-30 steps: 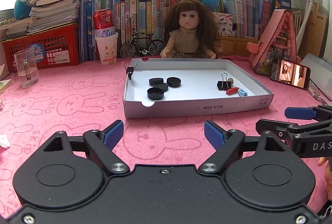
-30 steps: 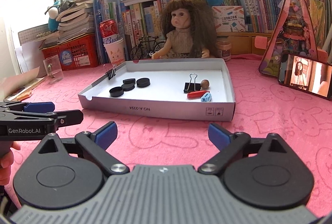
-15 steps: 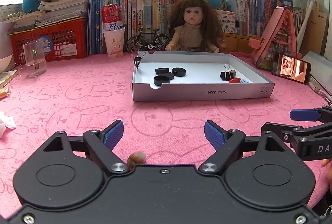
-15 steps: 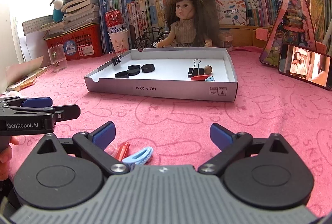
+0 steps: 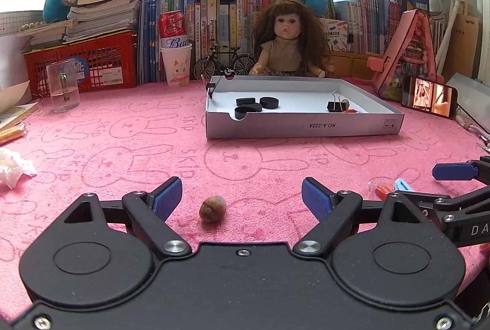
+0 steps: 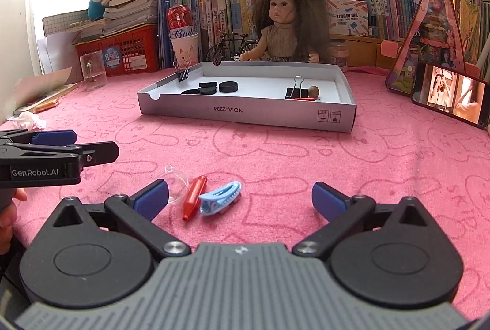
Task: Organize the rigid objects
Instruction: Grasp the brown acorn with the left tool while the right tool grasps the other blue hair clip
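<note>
Nut (image 5: 212,208) lies on the pink bunny-print cloth (image 5: 122,146) between the left gripper (image 5: 242,197) fingers, nearer the left one; jaws spread, untouched. Right gripper (image 6: 240,197) also spread, empty: red tube (image 6: 194,196), blue hair clip (image 6: 221,197) and clear dome (image 6: 176,183) just ahead of its left finger. Beyond: white box (image 5: 306,125) marked "NO.A-2224", holding three black discs (image 5: 256,105). Left gripper's side reads "GenRobot.AI". "Bud" can (image 5: 173,28) against the bookshelf.
</note>
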